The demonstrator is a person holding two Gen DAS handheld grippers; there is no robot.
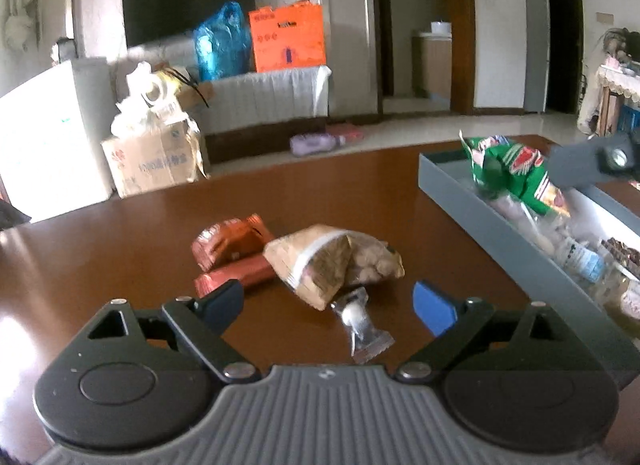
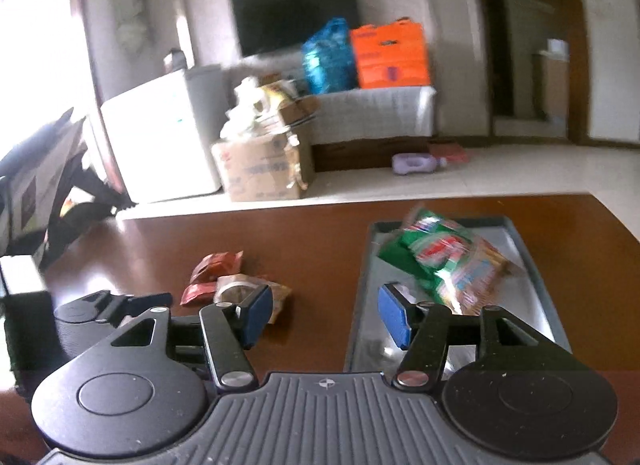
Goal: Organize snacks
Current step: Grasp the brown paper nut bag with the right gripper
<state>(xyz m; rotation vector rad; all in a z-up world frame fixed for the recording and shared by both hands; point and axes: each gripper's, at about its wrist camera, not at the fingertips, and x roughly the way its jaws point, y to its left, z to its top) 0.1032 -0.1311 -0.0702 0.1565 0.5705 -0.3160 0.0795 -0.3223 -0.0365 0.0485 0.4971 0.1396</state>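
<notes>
In the left wrist view my left gripper (image 1: 328, 305) stands wide open low over the brown table (image 1: 120, 245). A small silver packet (image 1: 362, 325) lies on the wood between its fingers, untouched. Just beyond lie a tan snack bag (image 1: 332, 261) and two red packets (image 1: 228, 243). The grey tray (image 1: 480, 209) at the right holds several snacks, with a green bag (image 1: 508, 169) on top. My right gripper (image 2: 325, 319) is open with nothing between its pads. The green bag (image 2: 440, 261), blurred, lies in the tray (image 2: 360, 285) past its right finger.
A black stand (image 2: 60, 193) sits at the table's left end. Off the far edge stand a cardboard box (image 2: 260, 169) and a white appliance (image 2: 160, 137). A purple bottle (image 2: 416, 163) lies on the floor. Blue and orange bags rest on a bench below a dark TV.
</notes>
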